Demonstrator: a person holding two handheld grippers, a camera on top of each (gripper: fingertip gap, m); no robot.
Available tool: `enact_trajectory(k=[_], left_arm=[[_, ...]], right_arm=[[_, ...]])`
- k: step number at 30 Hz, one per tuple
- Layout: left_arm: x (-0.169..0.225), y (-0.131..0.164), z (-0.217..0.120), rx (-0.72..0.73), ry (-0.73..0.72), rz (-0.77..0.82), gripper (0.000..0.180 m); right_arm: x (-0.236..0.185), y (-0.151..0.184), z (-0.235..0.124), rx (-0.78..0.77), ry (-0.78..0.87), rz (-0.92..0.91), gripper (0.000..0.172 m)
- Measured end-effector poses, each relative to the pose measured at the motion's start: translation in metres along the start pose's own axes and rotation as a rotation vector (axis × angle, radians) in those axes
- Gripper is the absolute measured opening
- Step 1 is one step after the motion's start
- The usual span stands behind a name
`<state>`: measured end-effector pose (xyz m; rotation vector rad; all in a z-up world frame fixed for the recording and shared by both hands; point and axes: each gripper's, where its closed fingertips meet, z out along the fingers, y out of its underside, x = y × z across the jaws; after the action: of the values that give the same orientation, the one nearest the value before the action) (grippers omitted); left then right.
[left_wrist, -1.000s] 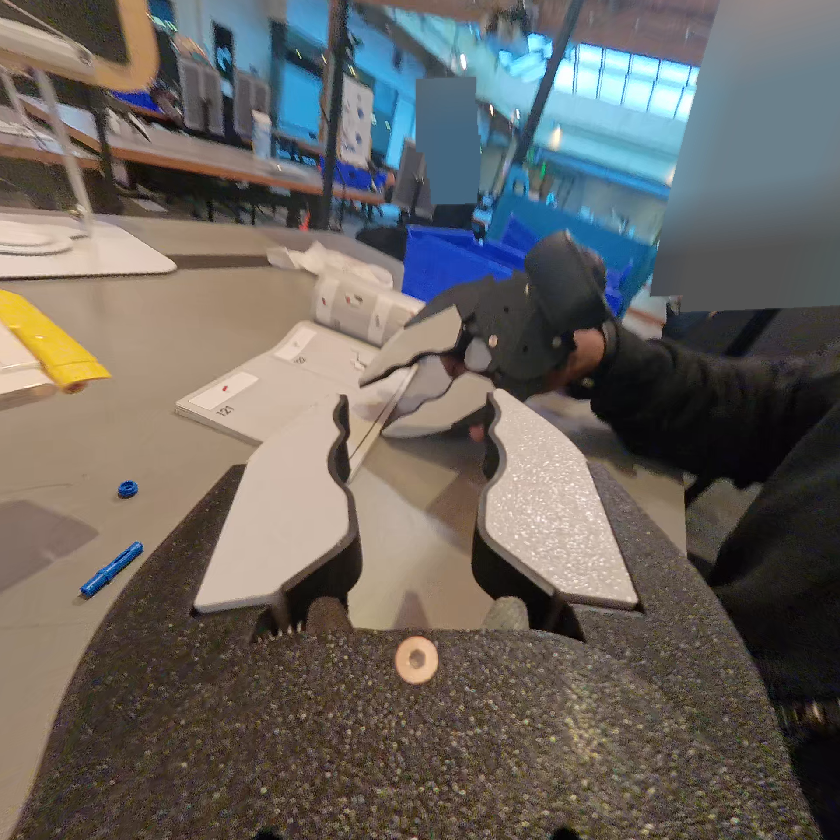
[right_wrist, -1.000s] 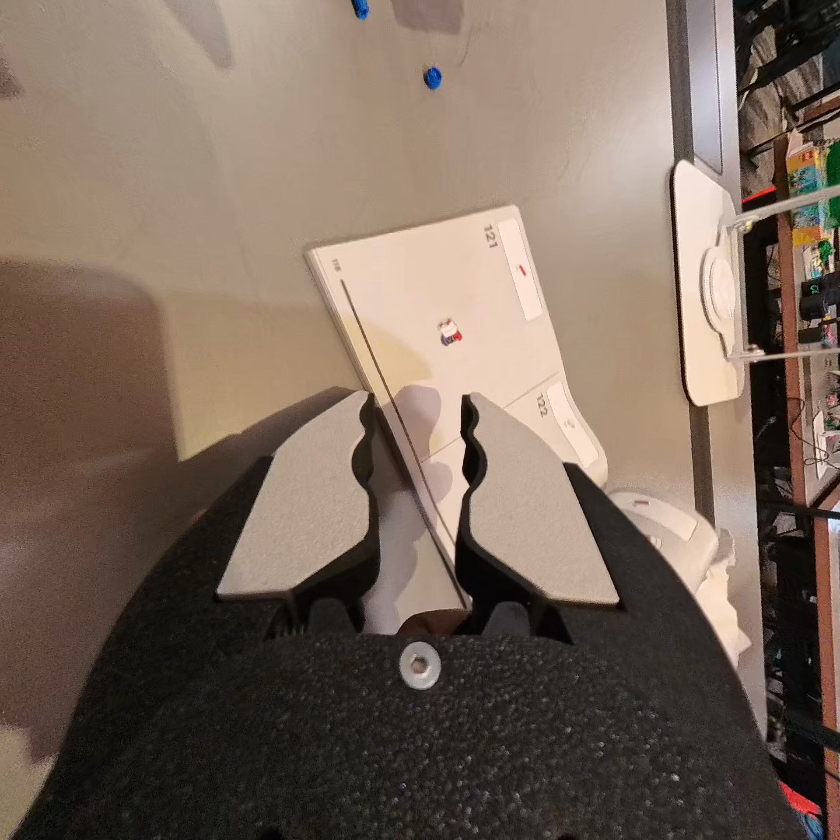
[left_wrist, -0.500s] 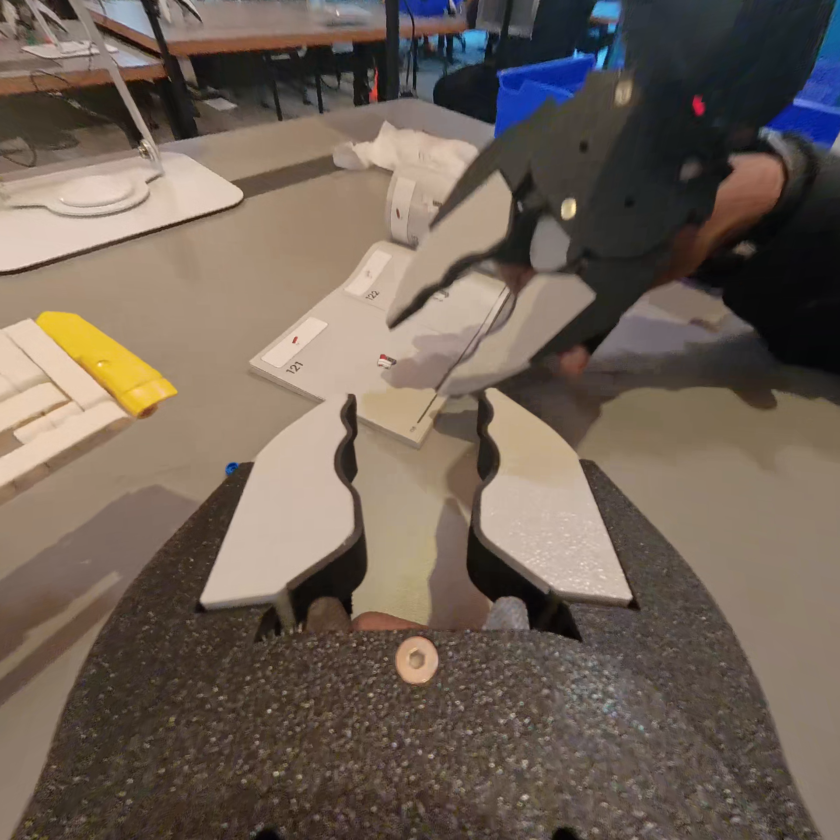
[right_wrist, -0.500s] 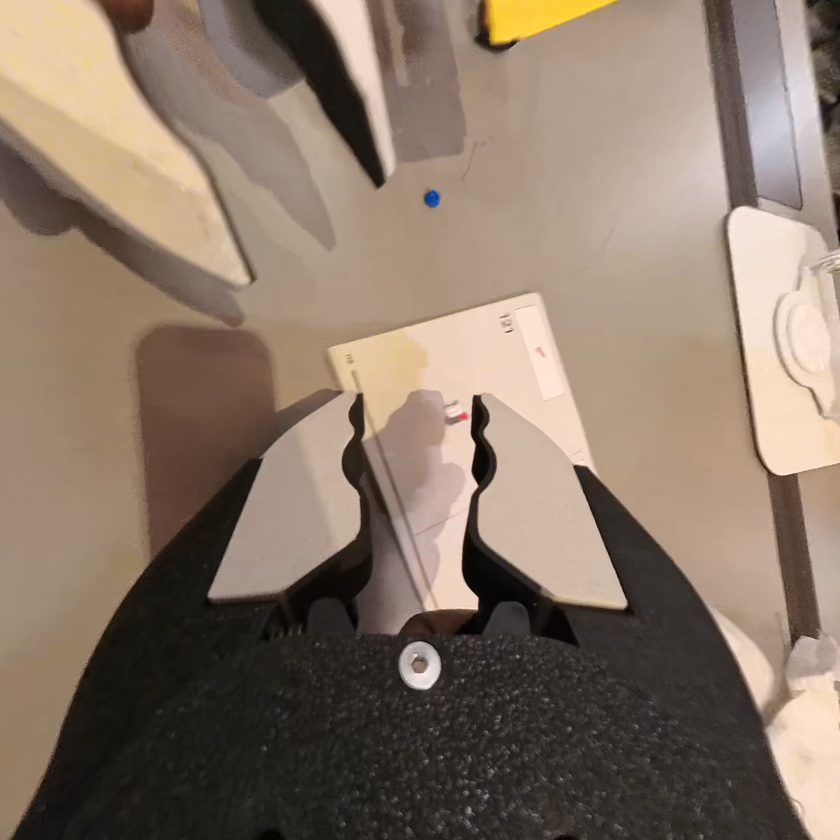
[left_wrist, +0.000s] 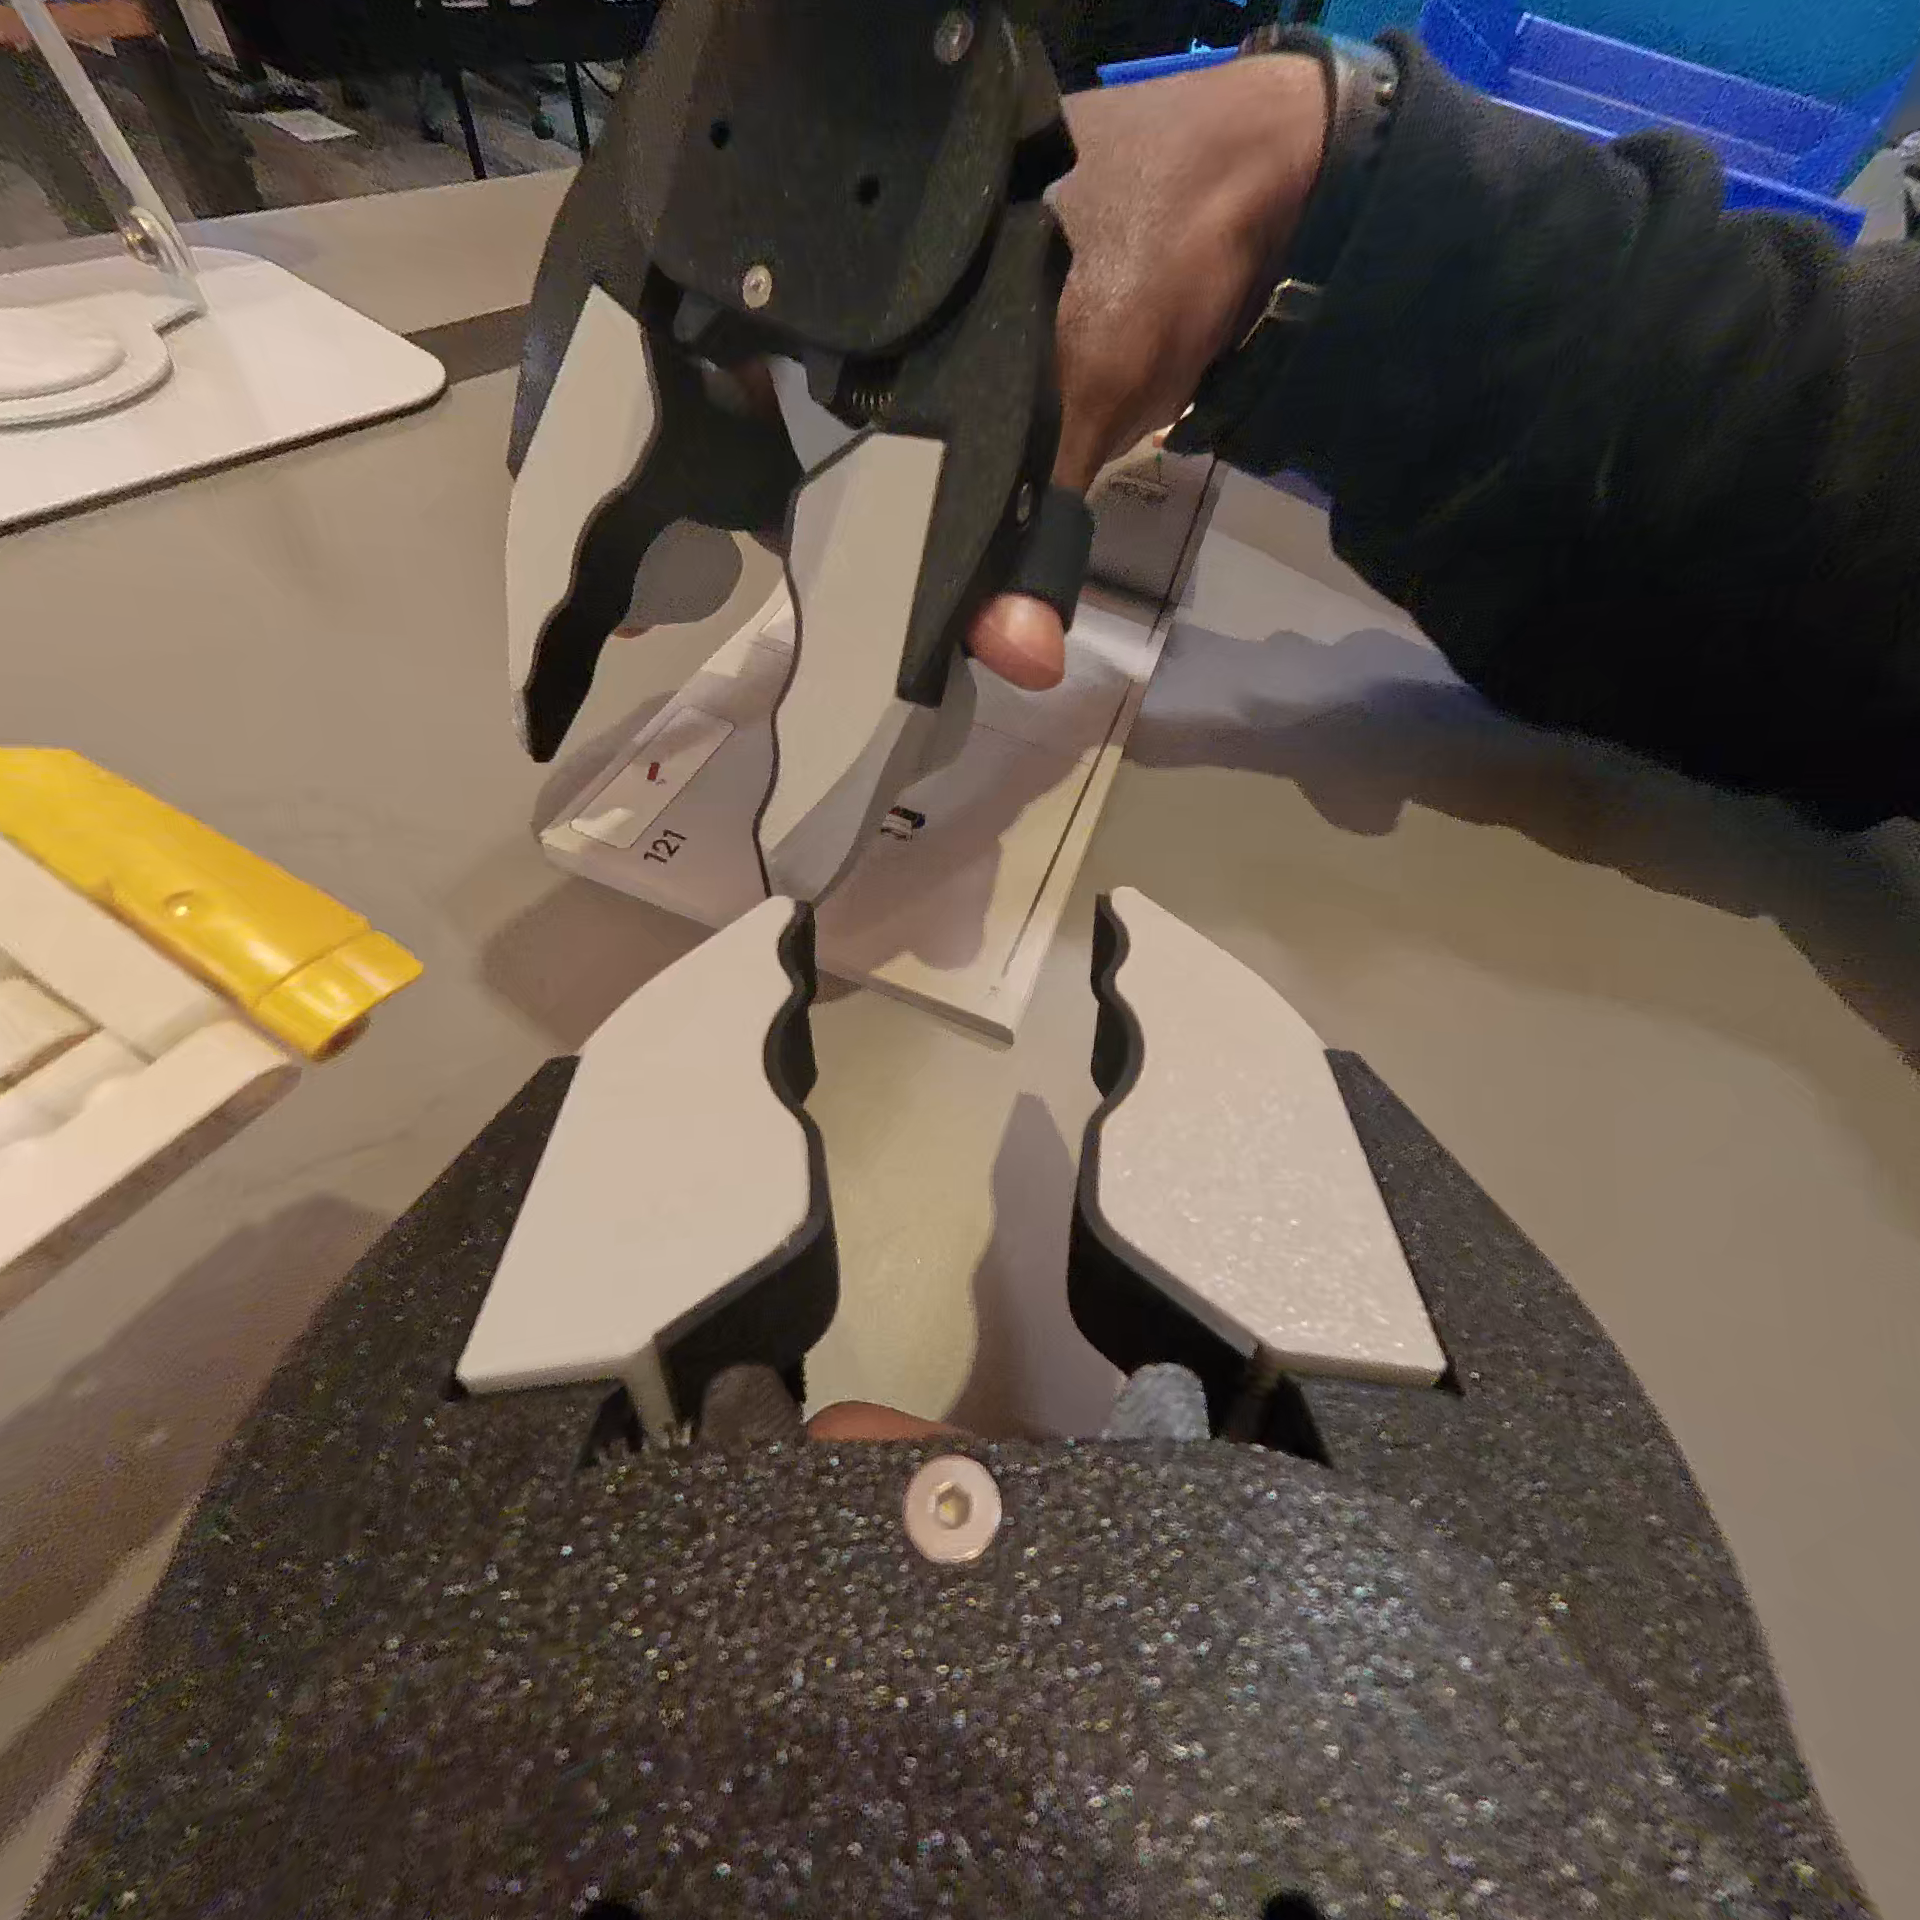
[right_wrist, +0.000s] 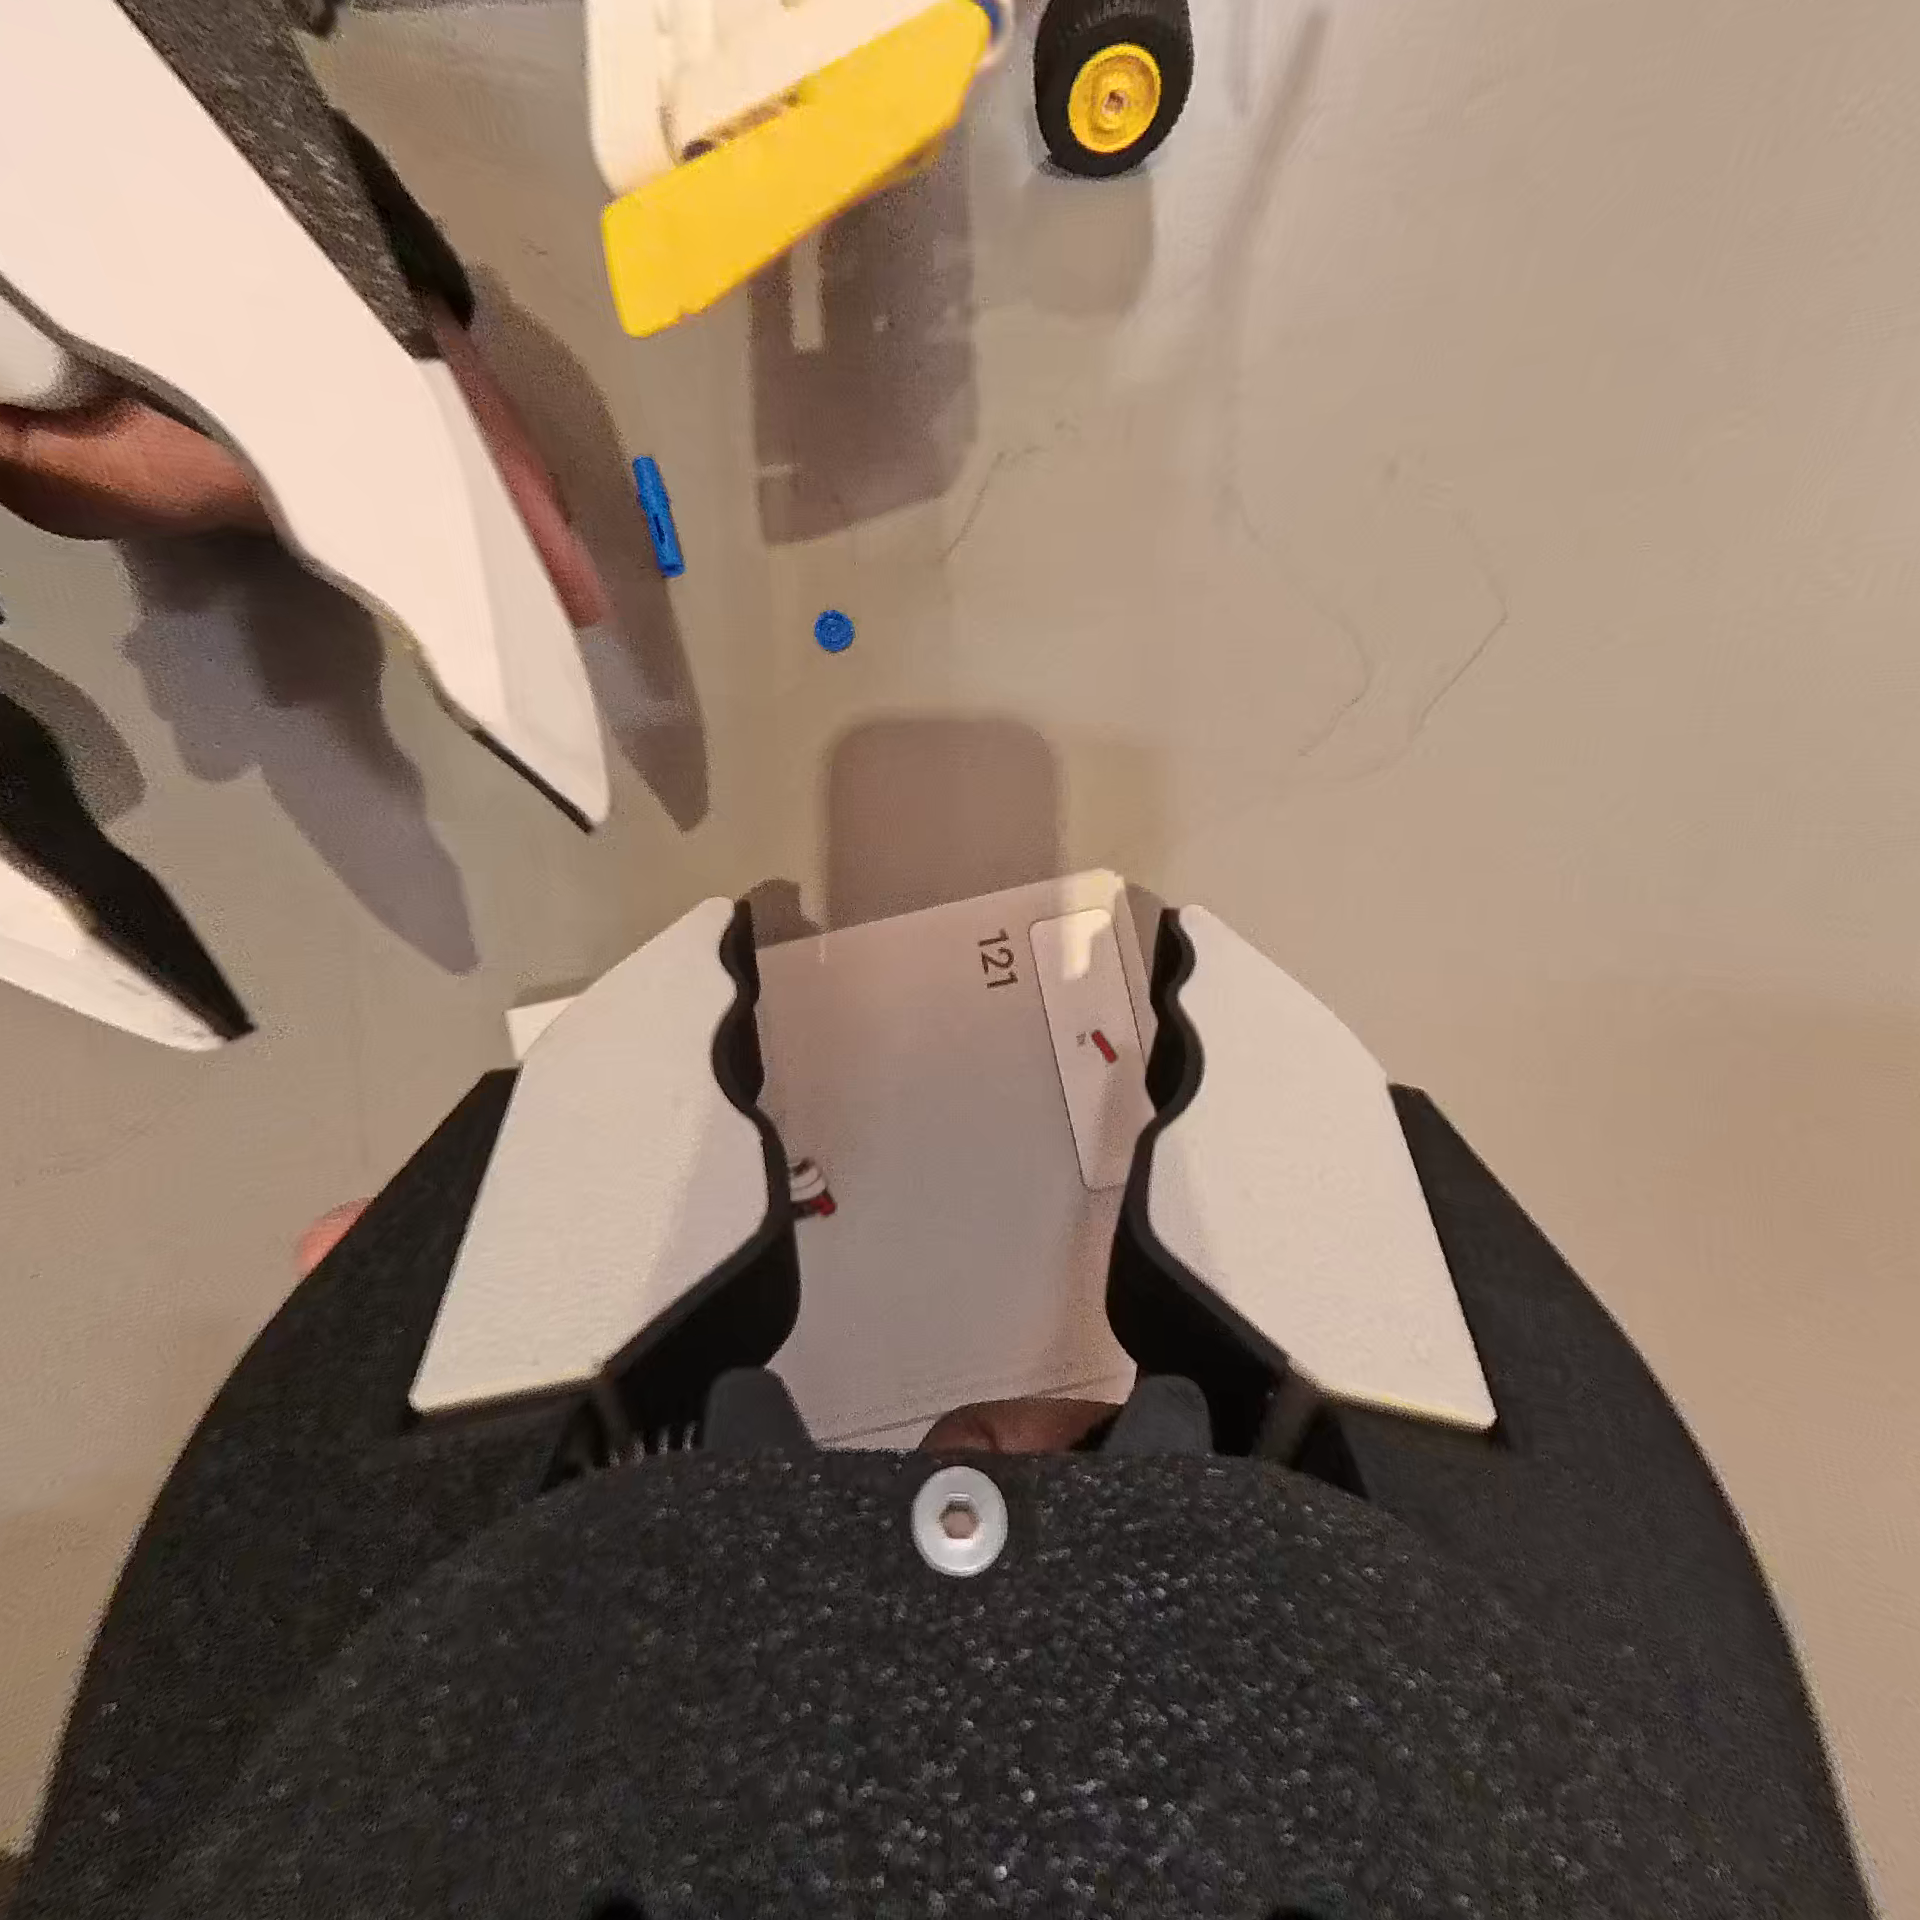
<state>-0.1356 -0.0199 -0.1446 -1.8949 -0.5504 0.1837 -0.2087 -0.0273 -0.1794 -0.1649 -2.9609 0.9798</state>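
Observation:
An open white instruction booklet (left_wrist: 935, 873) lies flat on the grey table (left_wrist: 1455, 1039). My left gripper (left_wrist: 951, 935) is open and empty, with its fingertips just short of the booklet's near edge. My right gripper (left_wrist: 655, 810), held by a hand (left_wrist: 1164, 260), hangs over the booklet pointing down, jaws wide apart. In the right wrist view the right gripper (right_wrist: 951, 925) is open above the booklet (right_wrist: 935, 1091), which shows between its fingers without being gripped. The left gripper's fingers (right_wrist: 343, 499) show at the upper left of that view.
A white model with a yellow panel (left_wrist: 208, 883) lies at the left; it also shows in the right wrist view (right_wrist: 790, 177), next to a black and yellow wheel (right_wrist: 1112, 94). A blue pin (right_wrist: 657, 514) and a small blue ring (right_wrist: 834, 631) lie on the table. A white stand base (left_wrist: 208, 353) sits at the back left. Both grippers' tips are roughly 9 cm from the blue pin (right_wrist: 657, 514).
My right gripper has opened wider and swung round over the booklet, pointing down at it. My left gripper has tipped down and drawn closer to the booklet's near edge.

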Motion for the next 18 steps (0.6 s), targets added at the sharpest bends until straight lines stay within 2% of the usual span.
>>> enact_trajectory(k=[7, 18], left_arm=[[-0.001, 0.002, -0.004, -0.002, 0.028, -0.042, 0.051], [-0.001, 0.003, -0.003, -0.012, 0.042, -0.064, 0.051]], right_arm=[[0.010, -0.007, 0.005, 0.050, -0.030, 0.050, 0.070], [0.007, -0.001, 0.015, 0.028, -0.083, 0.076, 0.067]])
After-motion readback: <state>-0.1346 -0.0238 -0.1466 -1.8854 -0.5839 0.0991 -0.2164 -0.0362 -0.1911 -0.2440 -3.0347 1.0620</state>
